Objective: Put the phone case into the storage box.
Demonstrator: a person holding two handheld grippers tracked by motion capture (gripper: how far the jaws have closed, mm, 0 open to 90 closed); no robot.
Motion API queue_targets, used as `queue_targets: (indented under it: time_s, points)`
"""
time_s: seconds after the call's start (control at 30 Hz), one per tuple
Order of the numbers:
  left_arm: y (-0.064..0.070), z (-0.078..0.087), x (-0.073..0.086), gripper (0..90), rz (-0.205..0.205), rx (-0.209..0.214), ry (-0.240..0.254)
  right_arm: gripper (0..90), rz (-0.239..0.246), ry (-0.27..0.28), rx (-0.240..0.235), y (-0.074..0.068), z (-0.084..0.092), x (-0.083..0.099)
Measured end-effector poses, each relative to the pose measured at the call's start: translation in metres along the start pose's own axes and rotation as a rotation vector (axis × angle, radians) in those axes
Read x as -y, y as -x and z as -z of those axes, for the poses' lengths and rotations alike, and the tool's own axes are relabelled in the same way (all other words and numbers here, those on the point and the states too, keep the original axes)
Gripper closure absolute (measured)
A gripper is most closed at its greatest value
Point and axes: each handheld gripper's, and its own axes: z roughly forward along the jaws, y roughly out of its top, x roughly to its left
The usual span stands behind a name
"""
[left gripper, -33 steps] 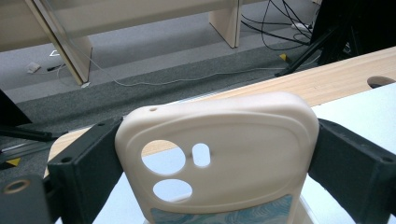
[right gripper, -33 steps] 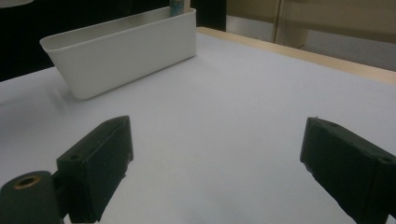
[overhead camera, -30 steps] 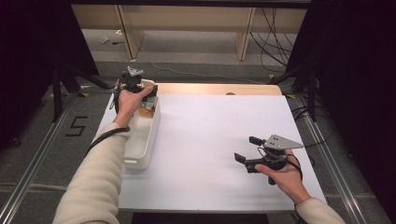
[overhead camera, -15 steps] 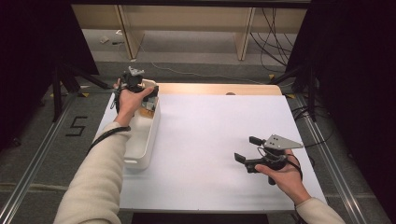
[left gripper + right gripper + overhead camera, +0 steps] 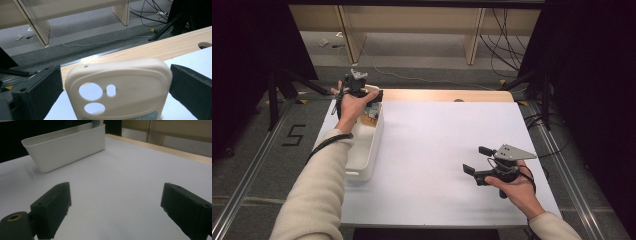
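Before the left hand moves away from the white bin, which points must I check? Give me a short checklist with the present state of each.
1. left gripper let go of the phone case: ok; its jaws have just been opening, and small gaps show on both sides of the case.
2. Phone case inside the white bin: cannot tell; it stands between the jaws at the bin's far end, its bottom hidden.
3. Case will stay upright alone: cannot tell.
4. right gripper free and apart: ok; open, nothing between the jaws, over the bare white table.
5. Bin fully on the table: ok.
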Motion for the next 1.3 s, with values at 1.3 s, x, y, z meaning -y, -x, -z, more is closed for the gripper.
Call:
queue_targets:
  time_s: [1.3]
  points:
    - [0.012, 0.04, -0.013, 2.3, 0.014, 0.076, 0.117, 10.2, -0.001, -0.005, 0.004, 0.0, -0.001, 0.001]
